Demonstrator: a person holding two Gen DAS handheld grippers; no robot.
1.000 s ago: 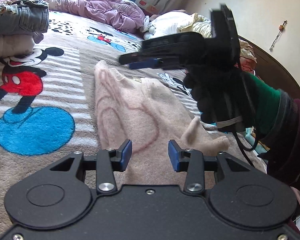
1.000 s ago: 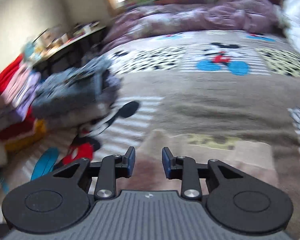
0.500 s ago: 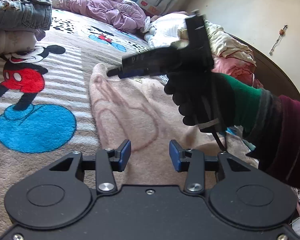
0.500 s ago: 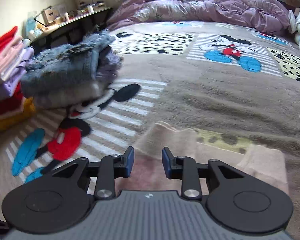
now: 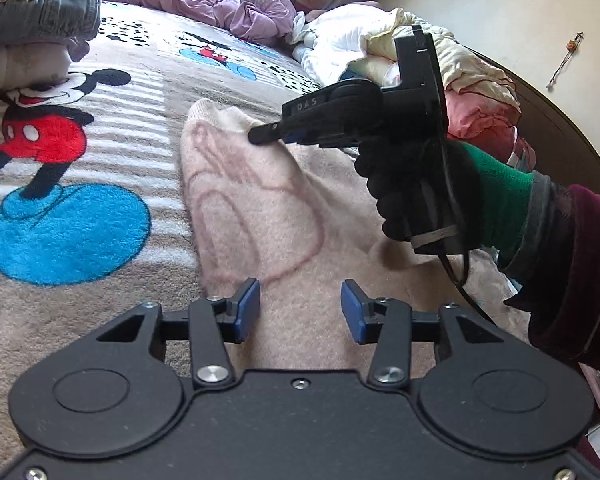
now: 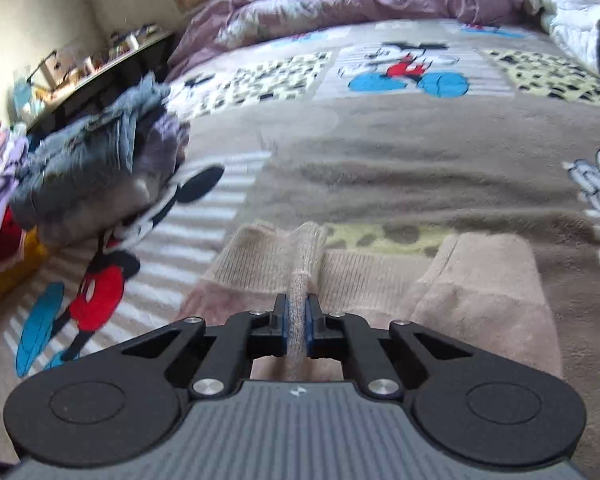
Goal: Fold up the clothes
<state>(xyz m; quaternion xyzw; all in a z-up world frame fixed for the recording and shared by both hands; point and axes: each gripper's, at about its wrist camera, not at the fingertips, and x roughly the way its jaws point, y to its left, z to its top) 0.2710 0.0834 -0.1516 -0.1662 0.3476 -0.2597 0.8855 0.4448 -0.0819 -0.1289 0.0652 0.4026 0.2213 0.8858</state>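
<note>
The pink sweater (image 5: 256,216) is lying spread on the bed's cartoon-print blanket (image 5: 132,128), filling the centre of the left wrist view and the lower middle of the right wrist view. Its ribbed hem (image 6: 352,270) is running across the middle of the right wrist view, and a pinch of that hem is standing up as a narrow ridge.

The right tool (image 6: 297,320) is clamping that ridge: its blue pads are pressing on the knit from both sides at the lower centre of its own view. In the left wrist view the same tool is showing at the upper centre, its tip (image 5: 260,136) biting the far edge of the sweater, held by a gloved hand (image 5: 416,184). The left tool (image 5: 300,312) is hovering over the near part of the sweater at the lower centre, its fingers standing apart and holding nothing.

Judging from this, a fold of the sweater is in hand, with the hem gripped ready for carrying. The next move is probably calling for the left tool to close on or pin the near cloth while the right one is drawing the hem over, keeping the edges in line.

A stack of folded clothes (image 6: 96,168) is sitting at the left of the right wrist view, well apart from the sweater.
</note>
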